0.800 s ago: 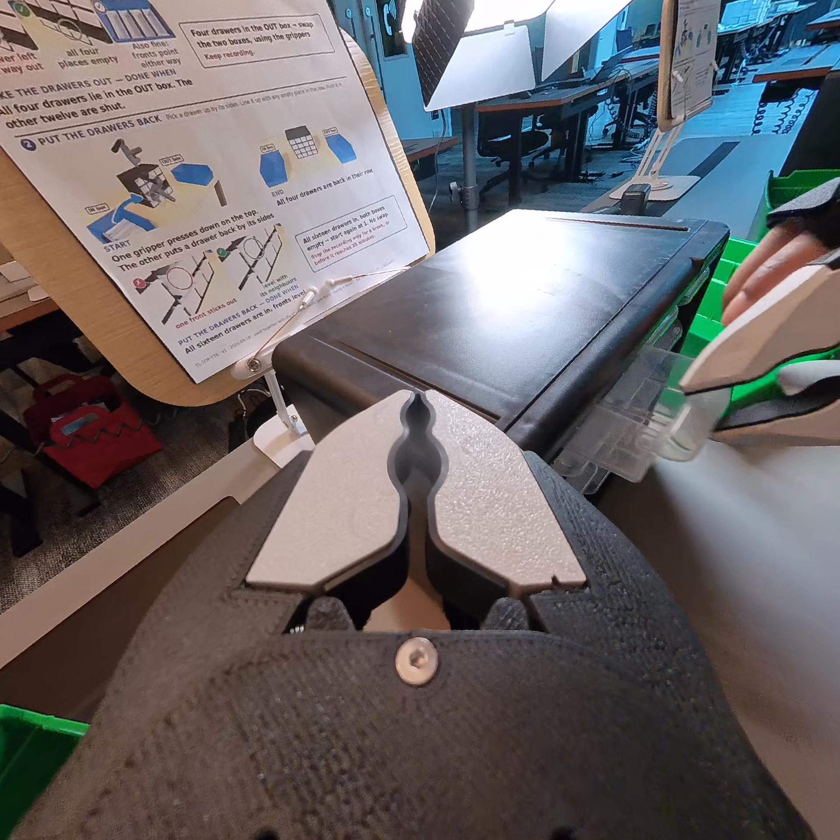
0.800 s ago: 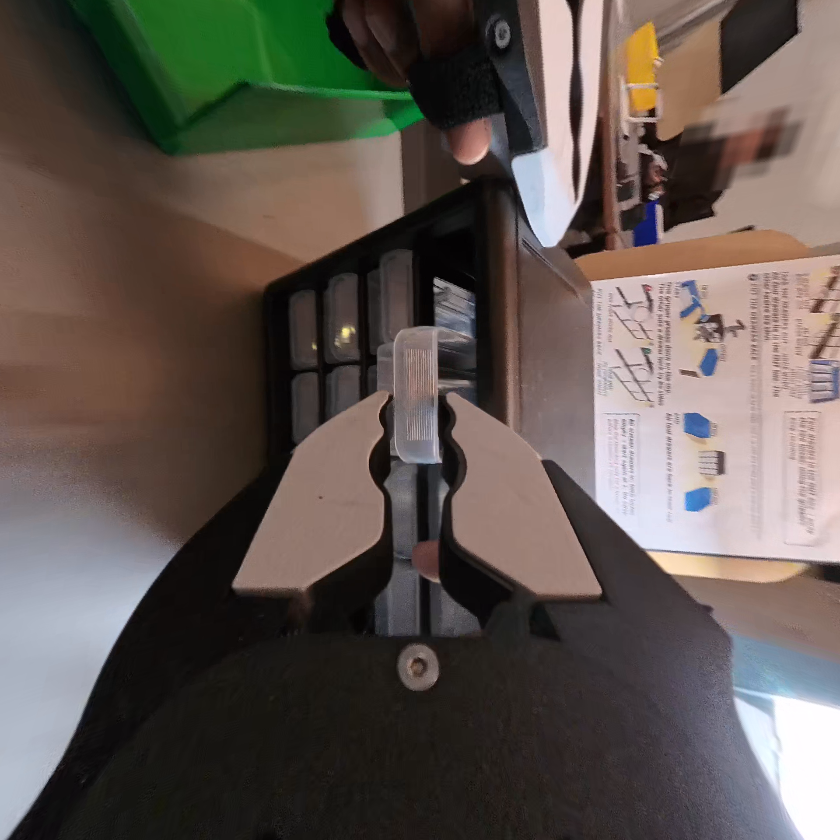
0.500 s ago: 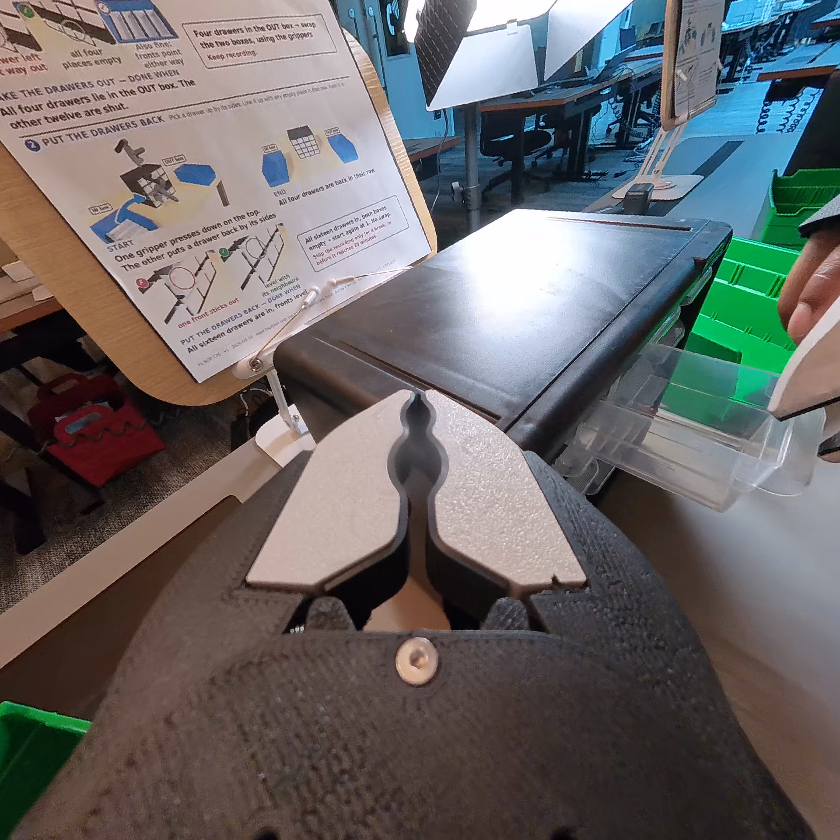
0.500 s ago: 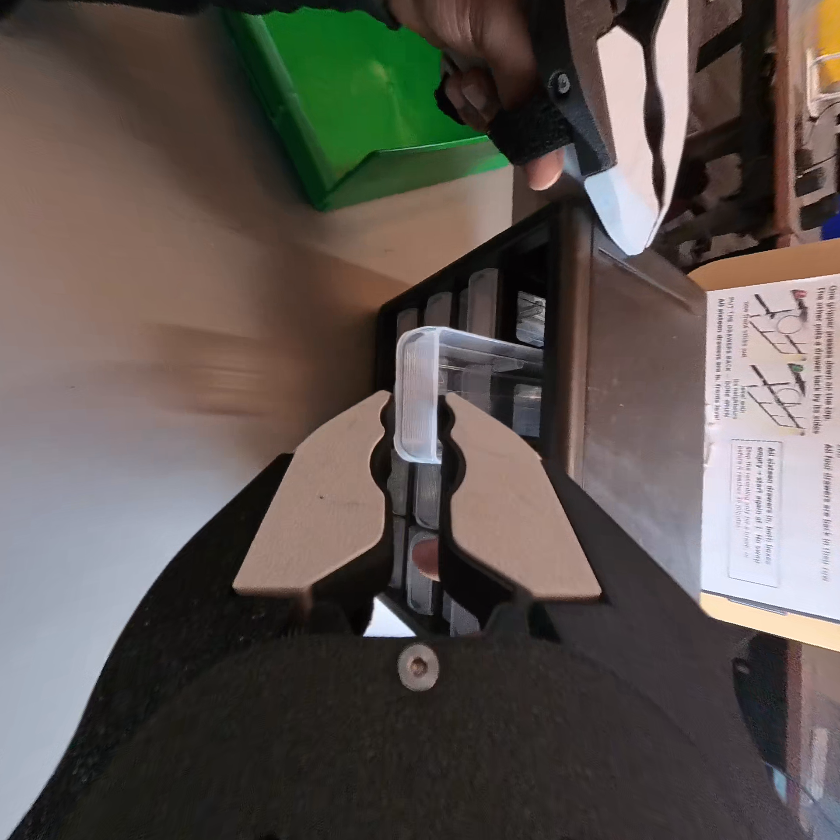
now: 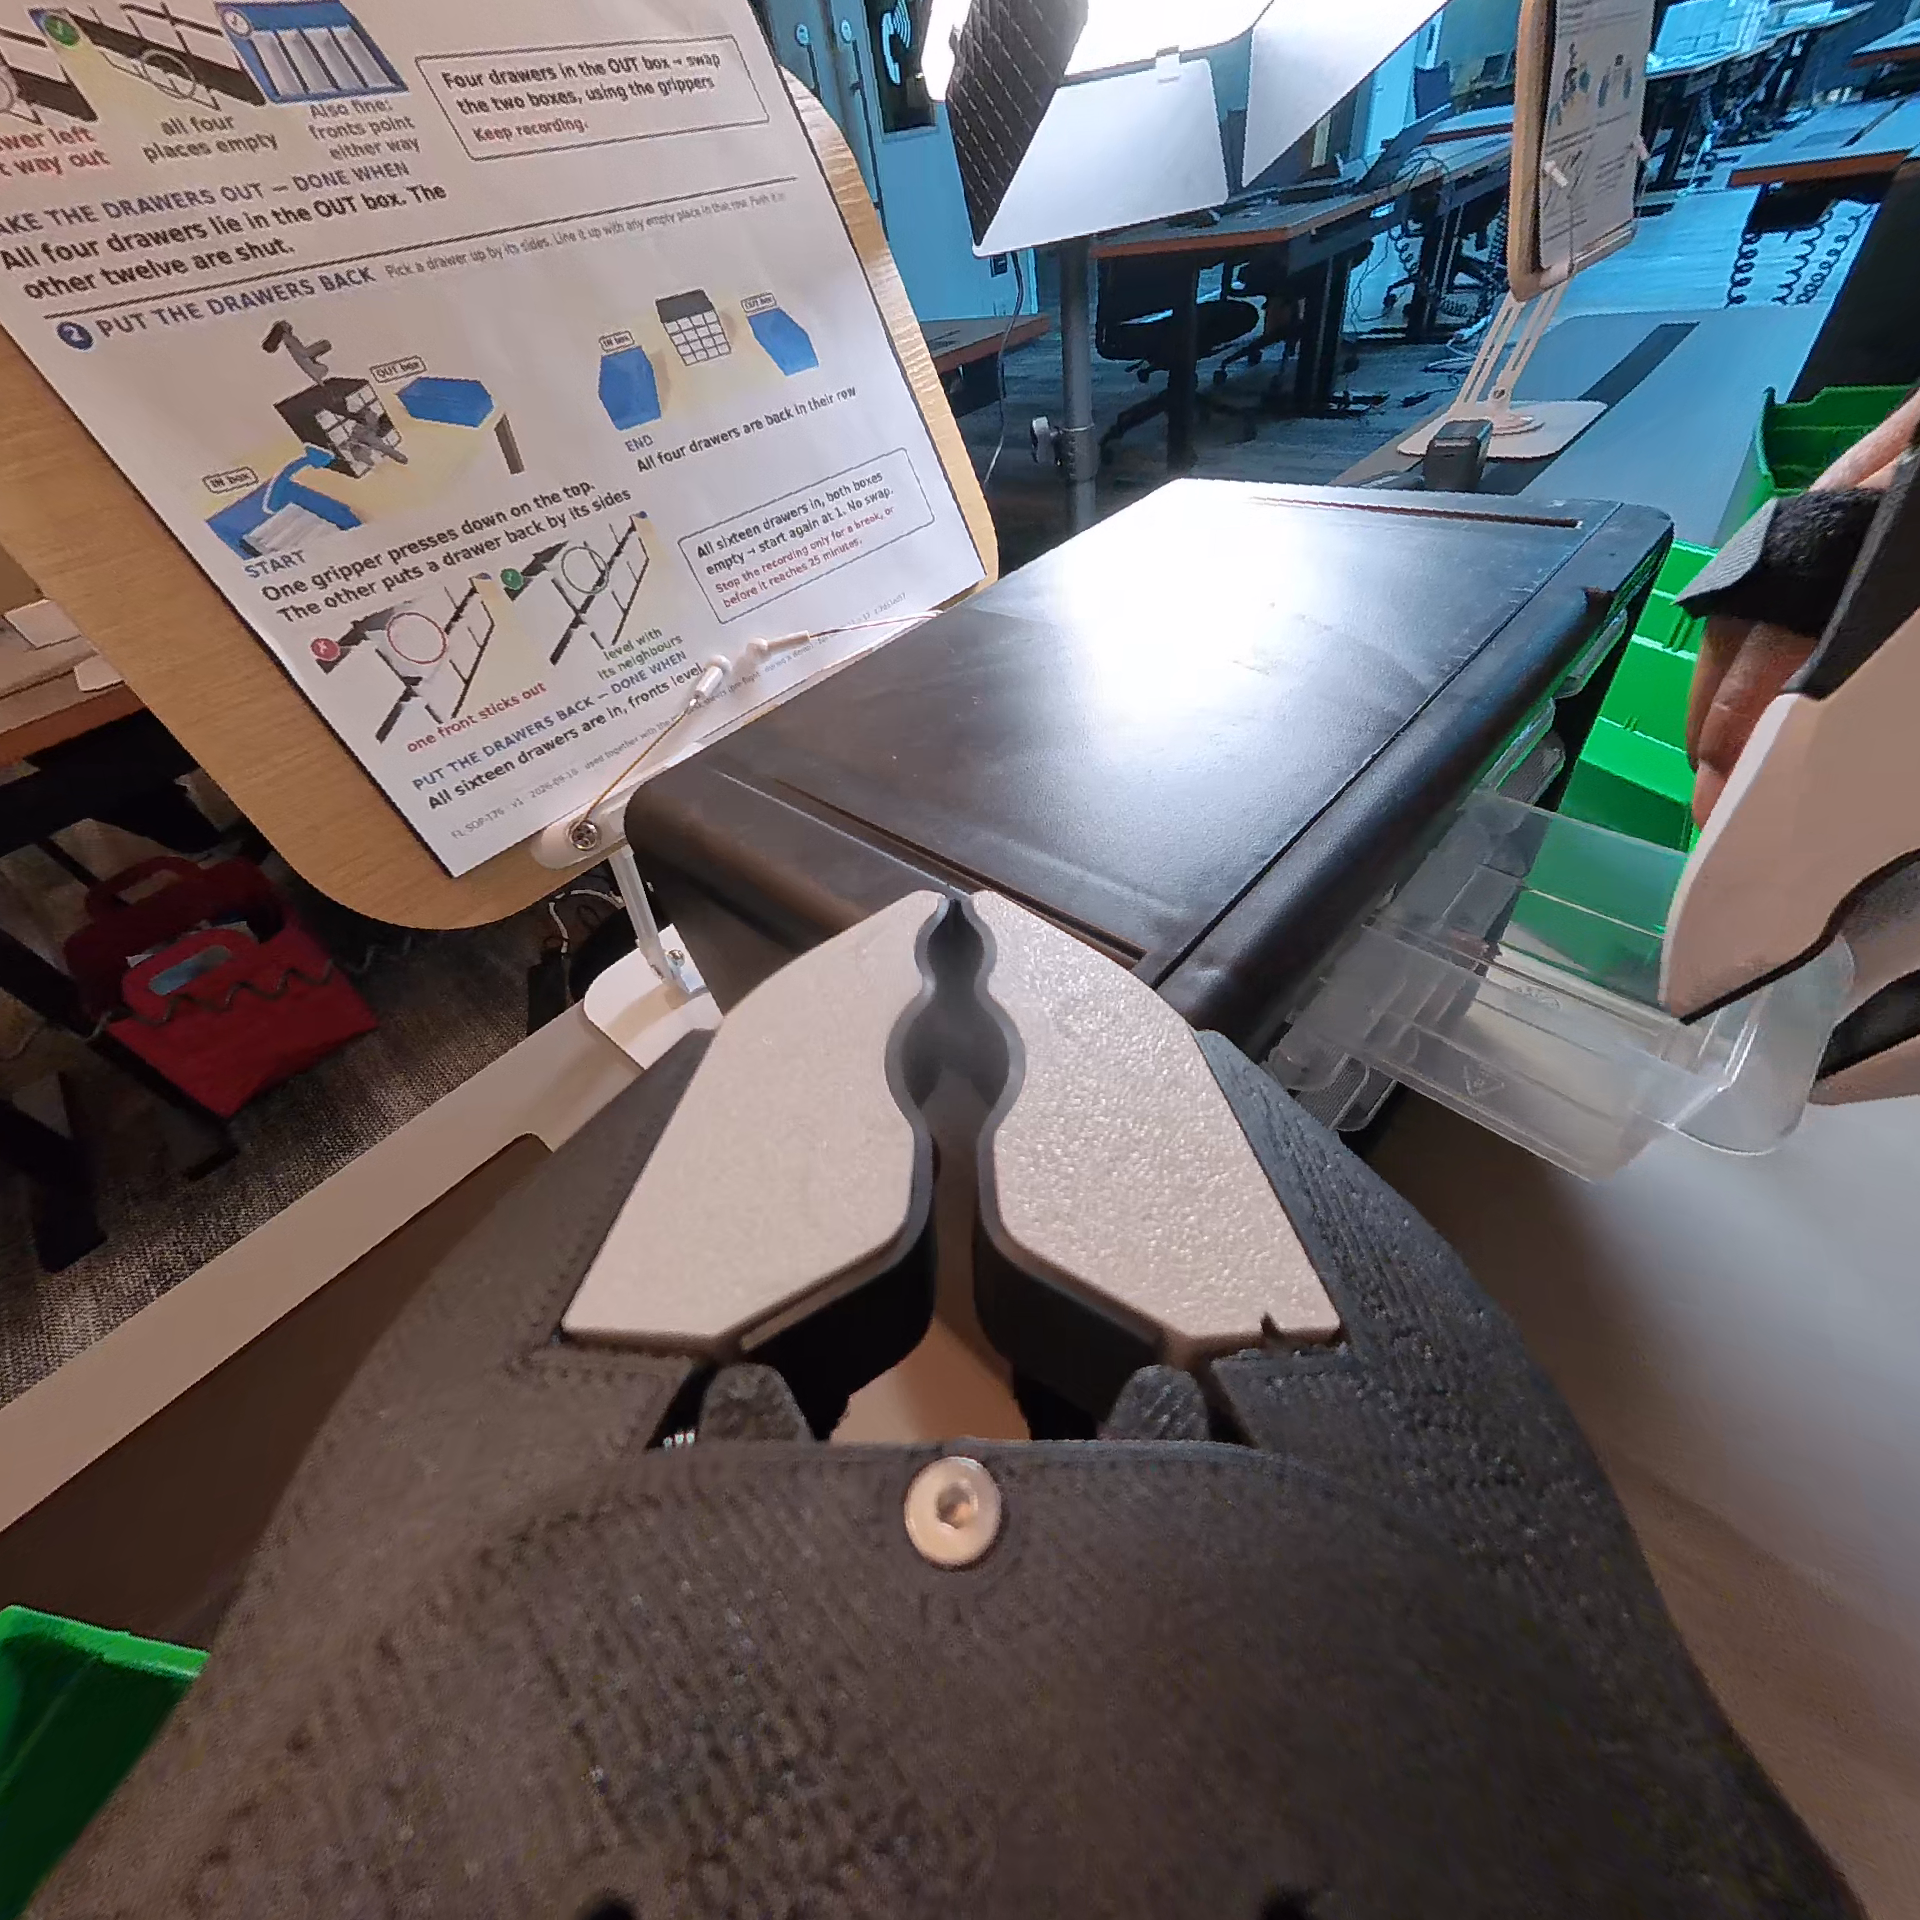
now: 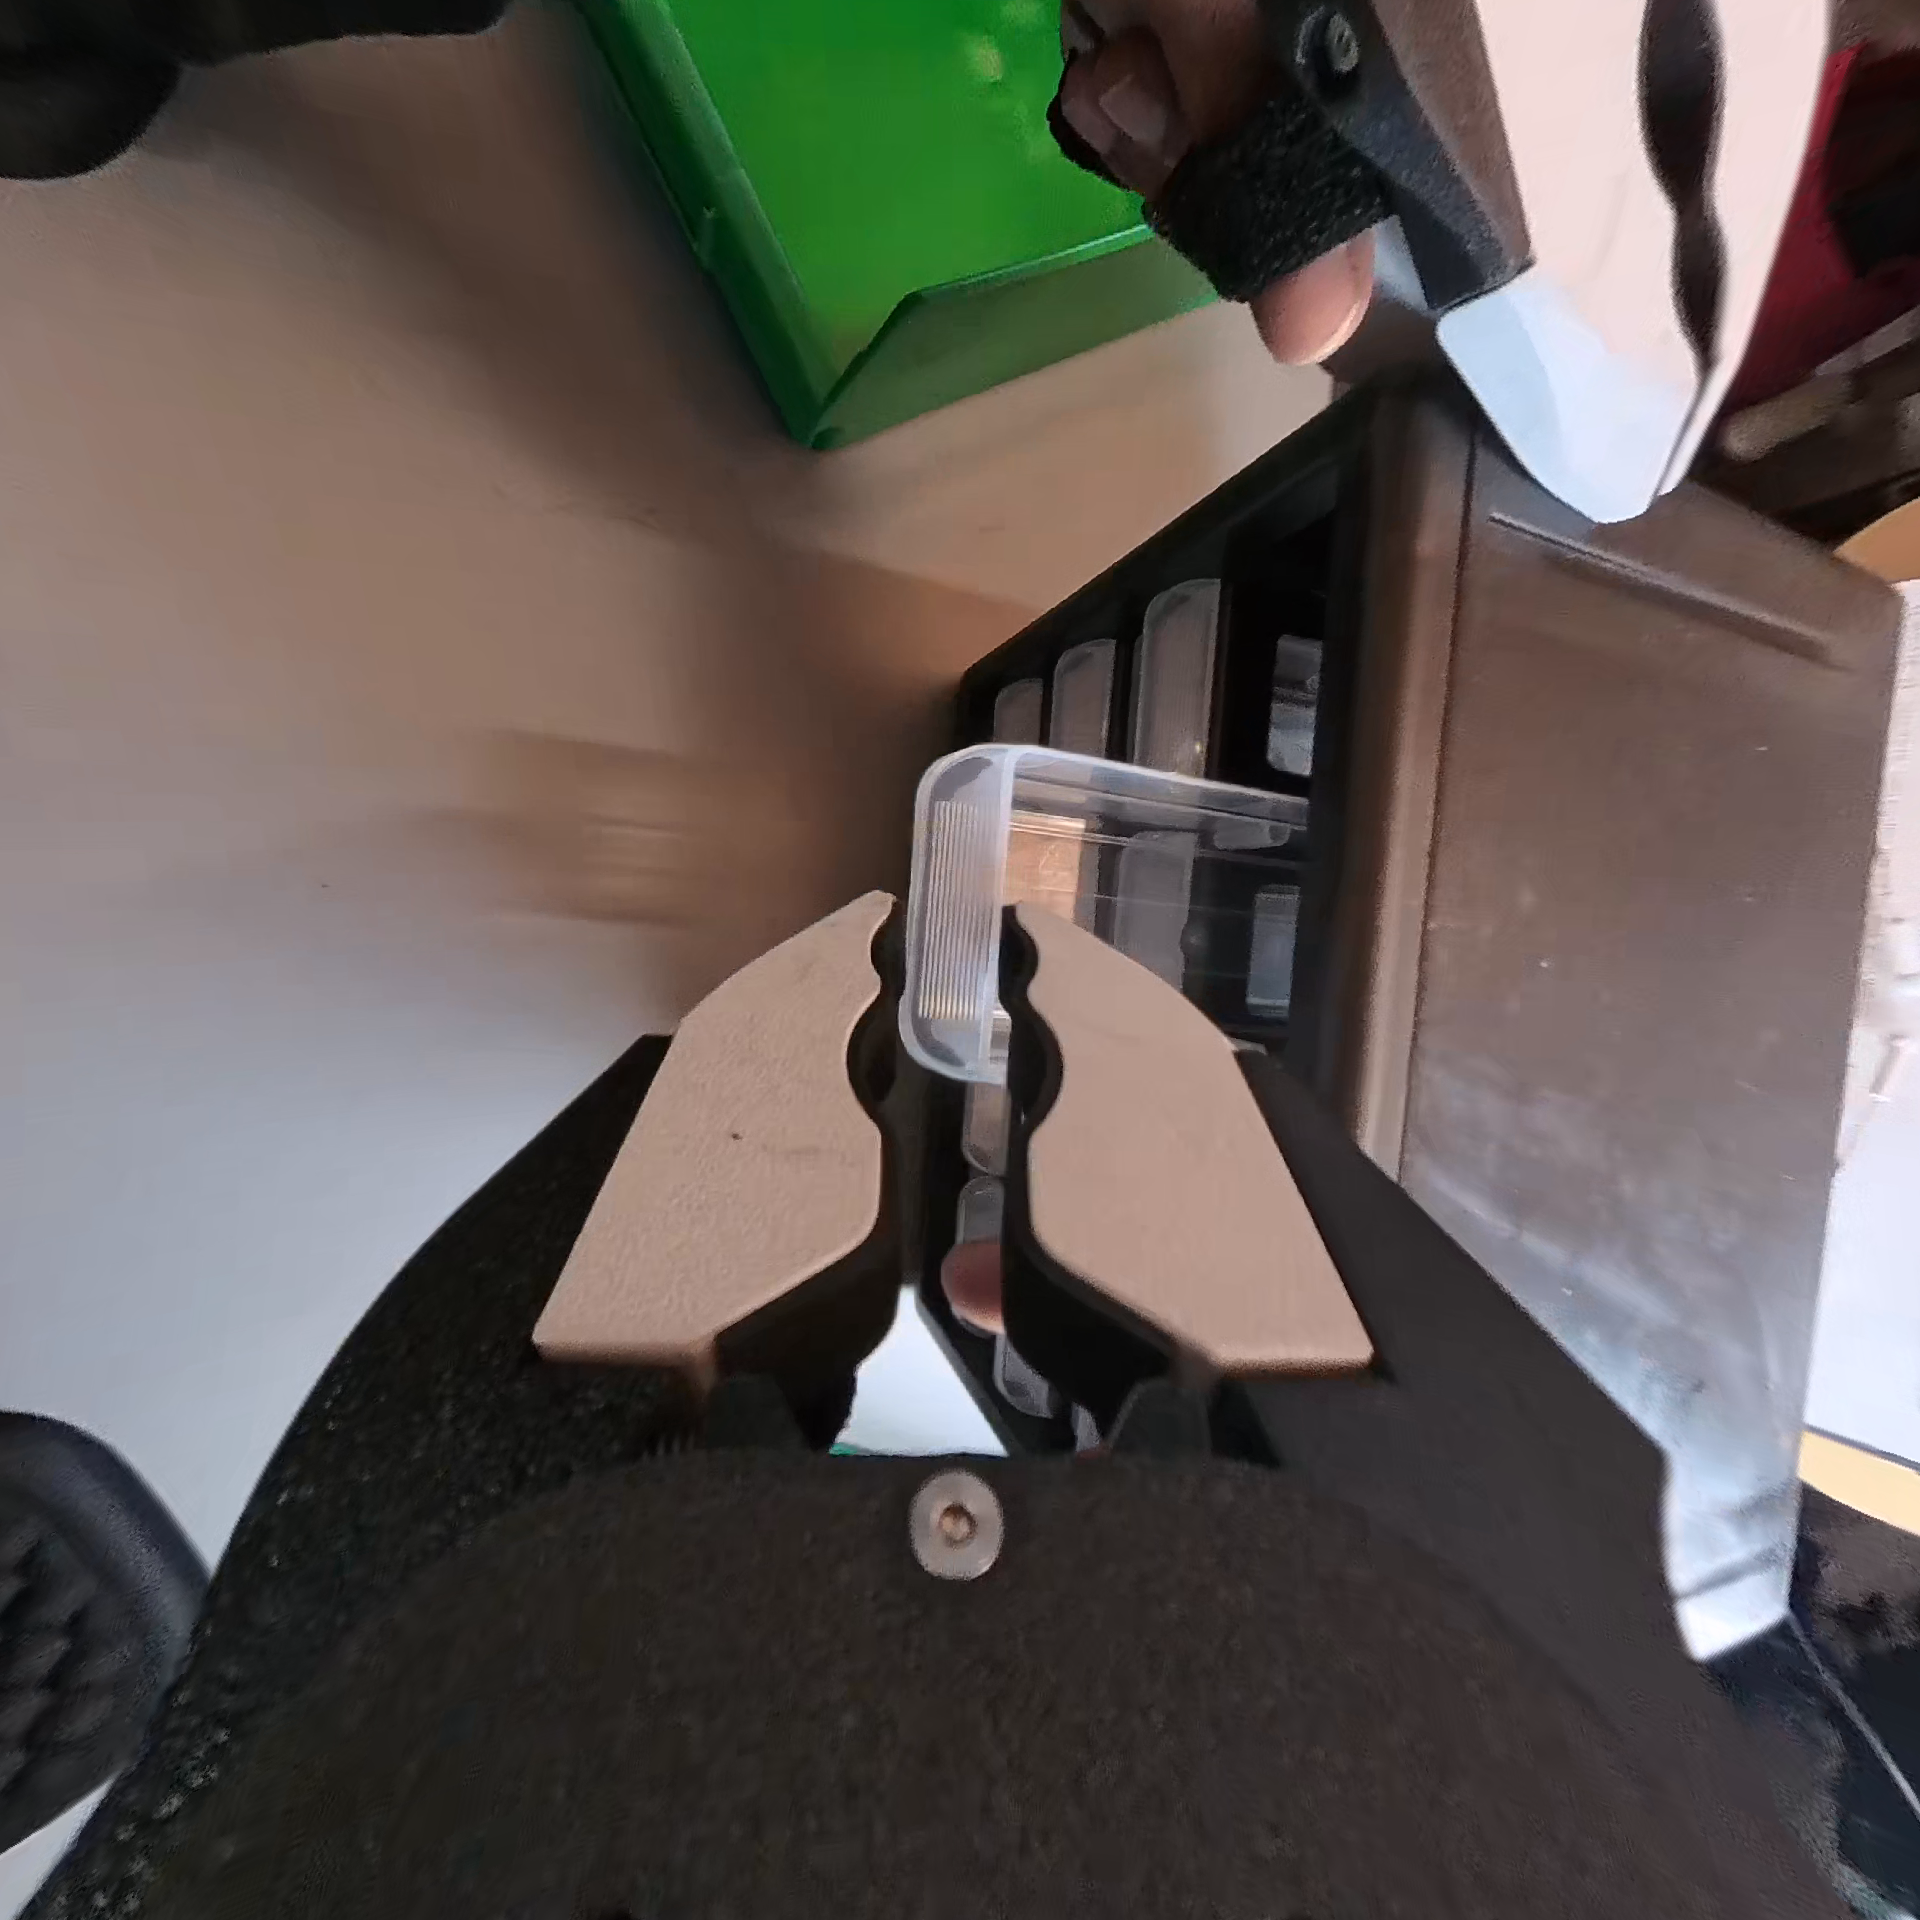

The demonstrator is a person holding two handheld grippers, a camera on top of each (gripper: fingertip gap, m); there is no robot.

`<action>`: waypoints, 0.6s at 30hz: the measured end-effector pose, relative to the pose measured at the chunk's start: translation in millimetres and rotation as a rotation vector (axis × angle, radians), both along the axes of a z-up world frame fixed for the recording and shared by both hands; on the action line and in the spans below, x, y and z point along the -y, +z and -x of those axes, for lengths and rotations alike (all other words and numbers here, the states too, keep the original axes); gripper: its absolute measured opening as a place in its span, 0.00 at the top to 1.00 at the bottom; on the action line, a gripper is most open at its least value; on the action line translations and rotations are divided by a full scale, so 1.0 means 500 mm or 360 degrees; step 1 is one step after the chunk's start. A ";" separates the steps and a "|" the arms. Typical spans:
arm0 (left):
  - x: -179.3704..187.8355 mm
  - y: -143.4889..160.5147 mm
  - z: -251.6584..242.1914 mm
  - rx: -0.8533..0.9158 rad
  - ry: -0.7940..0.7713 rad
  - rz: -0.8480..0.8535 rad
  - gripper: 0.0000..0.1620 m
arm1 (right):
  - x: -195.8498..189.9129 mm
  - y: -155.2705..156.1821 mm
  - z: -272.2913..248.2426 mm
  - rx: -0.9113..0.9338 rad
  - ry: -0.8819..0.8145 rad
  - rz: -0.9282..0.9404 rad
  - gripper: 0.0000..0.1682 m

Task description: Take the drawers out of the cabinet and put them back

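The black drawer cabinet (image 5: 1195,717) stands on the pale table. My left gripper (image 5: 951,914) is shut and empty, and its tips press on the near corner of the cabinet's top. It shows in the right wrist view (image 6: 1621,249) at the top. My right gripper (image 6: 951,914) is shut on the front handle of a clear plastic drawer (image 6: 1101,831). The drawer (image 5: 1538,987) sticks most of the way out of the cabinet's (image 6: 1621,883) top row, its back end still in its slot. Other clear drawers (image 6: 1174,675) sit in the rows below.
A green bin (image 5: 1652,707) stands right of the cabinet, another green bin (image 6: 935,177) on the left side of the table. An instruction sheet on a wooden board (image 5: 457,416) stands behind the cabinet. A red bag (image 5: 218,987) lies on the floor.
My right gripper has pulled the clear drawer farther out of the cabinet's top row. The left gripper has stayed pressed on the cabinet top.
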State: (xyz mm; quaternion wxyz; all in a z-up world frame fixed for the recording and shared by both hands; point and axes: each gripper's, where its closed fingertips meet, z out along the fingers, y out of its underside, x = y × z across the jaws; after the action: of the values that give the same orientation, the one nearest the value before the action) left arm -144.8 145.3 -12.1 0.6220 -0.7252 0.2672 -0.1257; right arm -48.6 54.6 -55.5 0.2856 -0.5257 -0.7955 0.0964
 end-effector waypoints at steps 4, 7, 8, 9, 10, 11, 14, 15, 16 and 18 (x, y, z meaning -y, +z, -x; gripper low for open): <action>0.000 0.000 0.000 0.0001 -0.0004 0.0000 1.00 | 0.002 -0.008 0.000 0.0077 -0.0041 0.0146 0.91; 0.000 0.000 0.000 0.0002 -0.0005 0.0000 1.00 | 0.018 -0.022 -0.011 0.0166 -0.0061 0.0360 0.92; 0.000 0.000 0.000 0.0001 -0.0006 0.0000 1.00 | 0.026 -0.021 -0.013 0.0164 -0.0051 0.0425 0.92; 0.000 0.000 0.000 0.0001 -0.0006 0.0000 1.00 | 0.035 -0.018 -0.017 0.0168 -0.0043 0.0492 0.92; 0.000 0.000 0.000 0.0001 -0.0007 0.0000 1.00 | 0.043 -0.012 -0.020 0.0159 -0.0036 0.0556 0.92; 0.000 0.000 0.000 0.0001 -0.0008 0.0000 1.00 | 0.049 -0.004 -0.024 0.0139 -0.0032 0.0602 0.92; 0.000 0.000 -0.001 0.0005 -0.0011 0.0001 1.00 | 0.080 0.018 -0.039 0.0116 0.0007 0.0779 0.92; 0.000 0.000 0.000 0.0005 -0.0011 0.0001 1.00 | 0.084 0.018 -0.048 0.0131 0.0022 0.0783 0.92; 0.000 0.000 0.000 0.0005 -0.0011 0.0001 1.00 | 0.095 0.023 -0.054 0.0125 0.0034 0.0845 0.92; 0.001 0.000 -0.001 0.0004 -0.0010 0.0000 1.00 | 0.094 0.024 -0.068 0.0124 -0.0001 0.0886 0.92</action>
State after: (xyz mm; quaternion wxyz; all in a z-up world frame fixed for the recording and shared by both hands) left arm -144.6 145.0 -12.2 0.6220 -0.7242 0.2688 -0.1284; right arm -14.7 7.3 -43.3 0.0993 -0.5875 -0.7486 0.2908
